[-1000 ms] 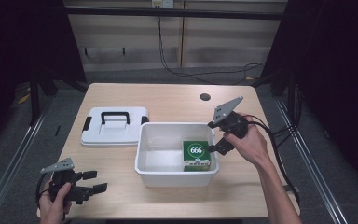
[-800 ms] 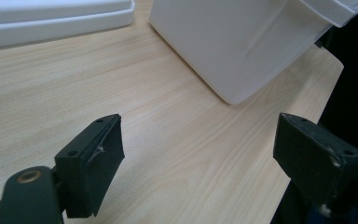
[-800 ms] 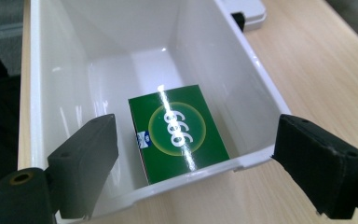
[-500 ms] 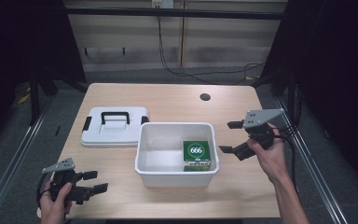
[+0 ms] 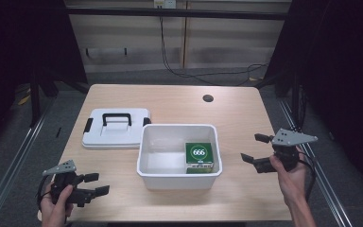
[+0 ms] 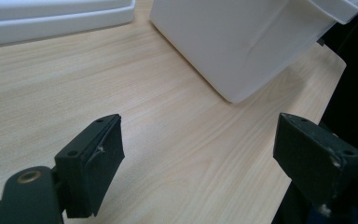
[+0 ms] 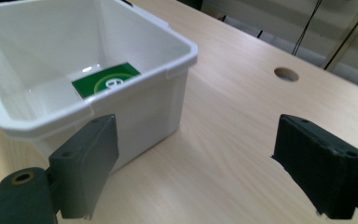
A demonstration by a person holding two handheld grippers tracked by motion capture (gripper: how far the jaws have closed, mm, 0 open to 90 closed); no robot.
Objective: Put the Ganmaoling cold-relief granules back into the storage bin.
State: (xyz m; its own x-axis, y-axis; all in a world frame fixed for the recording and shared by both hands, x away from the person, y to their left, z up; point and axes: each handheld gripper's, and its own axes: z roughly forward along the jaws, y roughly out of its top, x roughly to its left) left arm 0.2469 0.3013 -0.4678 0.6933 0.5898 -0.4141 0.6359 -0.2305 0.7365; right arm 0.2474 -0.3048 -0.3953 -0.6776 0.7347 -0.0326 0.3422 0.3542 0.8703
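My left gripper (image 5: 90,184) sits at the near left corner of the table (image 5: 250,118), jaws spread wide, nothing between them. It hasn't moved over the last second. In the left gripper view the pads (image 6: 103,149) frame bare wood, with the bin's outer wall (image 6: 242,51) beyond.

My right gripper (image 5: 256,150) is what changed. A second ago it was right at the bin's right rim, by the green box; now it has pulled back to the right and lower, clear of the bin, over open tabletop. Jaws are wide apart and empty. My read: the box has been dropped in and released, so the placing step looks done. The likely next job is the lid.

The white bin (image 5: 144,156) stands mid-table, open-topped, plain white plastic with a rolled rim. The green box (image 5: 199,156) lies flat on the floor of it, against the right wall toward the near right corner. It has a white circle on top with "666" printed in it. From the right gripper view I see just a slice of that green top (image 7: 107,79) past the rim.

The white lid (image 5: 116,135) with black handle and side clasps lies flat just left of the bin, nearly touching it. Farther back there is a round cable hole (image 5: 208,98) in the table.
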